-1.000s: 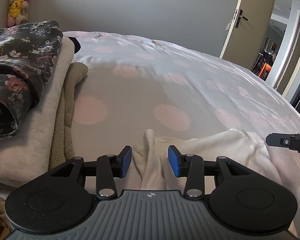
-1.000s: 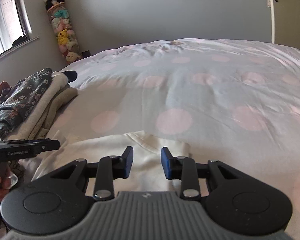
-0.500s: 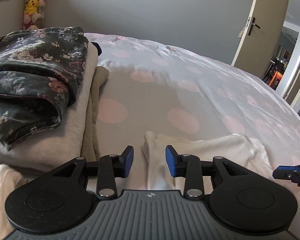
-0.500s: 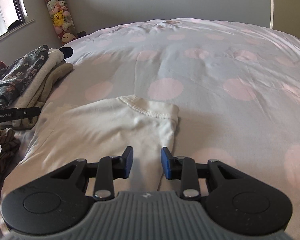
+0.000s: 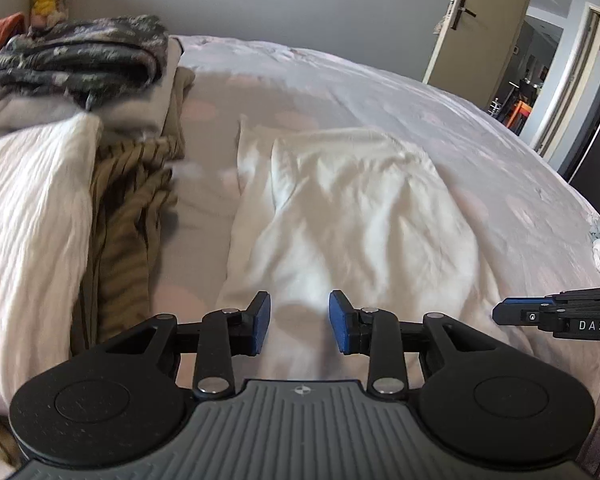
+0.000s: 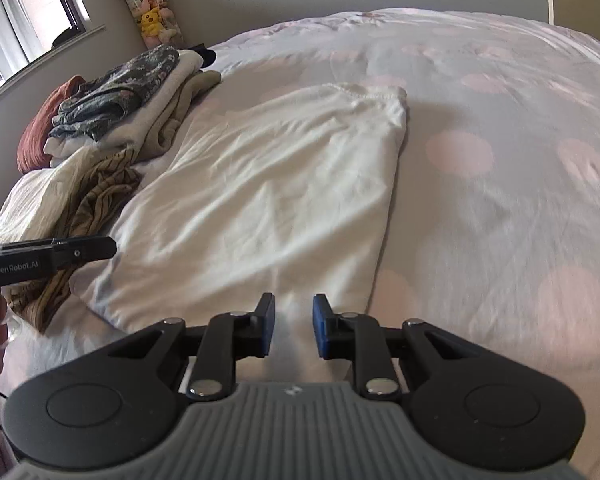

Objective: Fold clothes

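Note:
A white garment lies stretched lengthwise on the dotted bedspread, its ribbed hem at the far end. The same white garment fills the middle of the right wrist view. My left gripper hovers over its near end. Its jaws are closing, with cloth showing in the gap and the pads not pressing it. My right gripper is at the near right corner, its jaws also closing over cloth without a grip. Each gripper also shows from the side: the right gripper and the left gripper.
A stack of folded clothes topped by a dark floral piece sits at the left. In front of it lie an olive striped garment and a white crinkled cloth. An open door is at the far right.
Both grippers have drawn back along the white garment from its far hem to its near end, so its whole length now shows. The right jaws stand narrower than before.

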